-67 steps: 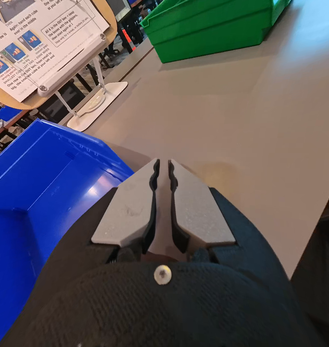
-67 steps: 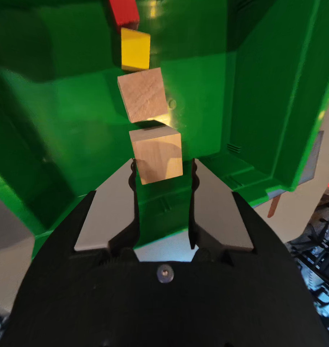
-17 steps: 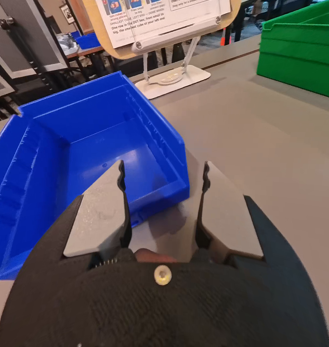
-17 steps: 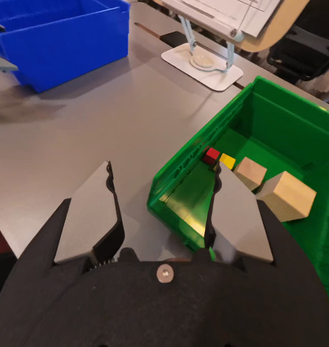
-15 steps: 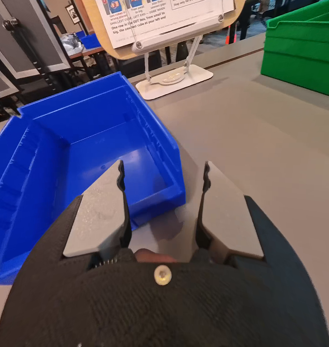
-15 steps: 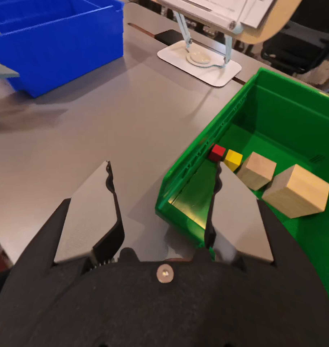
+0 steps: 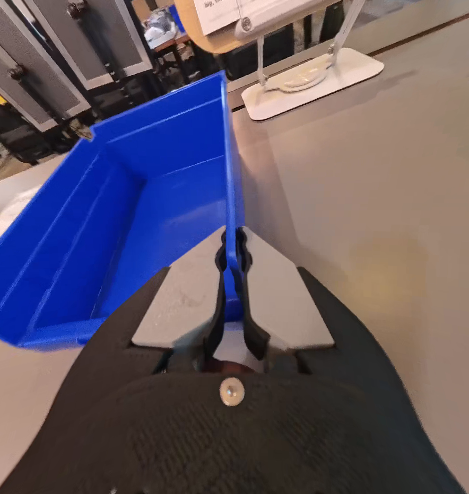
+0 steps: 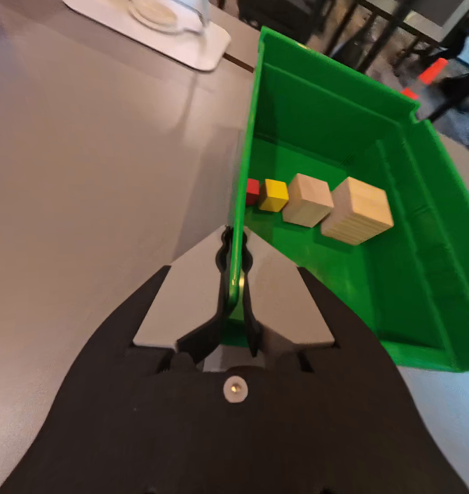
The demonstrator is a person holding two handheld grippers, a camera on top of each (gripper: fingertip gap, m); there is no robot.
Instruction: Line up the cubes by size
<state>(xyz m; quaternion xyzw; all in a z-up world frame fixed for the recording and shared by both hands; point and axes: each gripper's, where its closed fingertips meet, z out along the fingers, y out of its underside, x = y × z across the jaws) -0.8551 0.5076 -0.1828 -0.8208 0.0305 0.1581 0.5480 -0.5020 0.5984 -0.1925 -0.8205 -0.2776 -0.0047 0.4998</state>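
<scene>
In the right wrist view a green bin (image 8: 319, 112) holds a row of cubes: a small red cube (image 8: 252, 191), a yellow cube (image 8: 273, 195), a mid-size wooden cube (image 8: 308, 200) and a large wooden cube (image 8: 357, 211). My right gripper (image 8: 235, 235) is shut on the green bin's left wall. In the left wrist view my left gripper (image 7: 231, 238) is shut on the right wall of an empty blue bin (image 7: 121, 213).
Both bins stand on a grey table (image 7: 361, 187). A white stand base (image 7: 313, 83) carrying an instruction sheet sits at the table's far edge; it also shows in the right wrist view (image 8: 153, 32). Chairs and furniture lie beyond the table.
Both grippers were open beside their bins; each has moved onto a bin wall and closed on it. Earlier still, the right gripper was inside the green bin by the large cube.
</scene>
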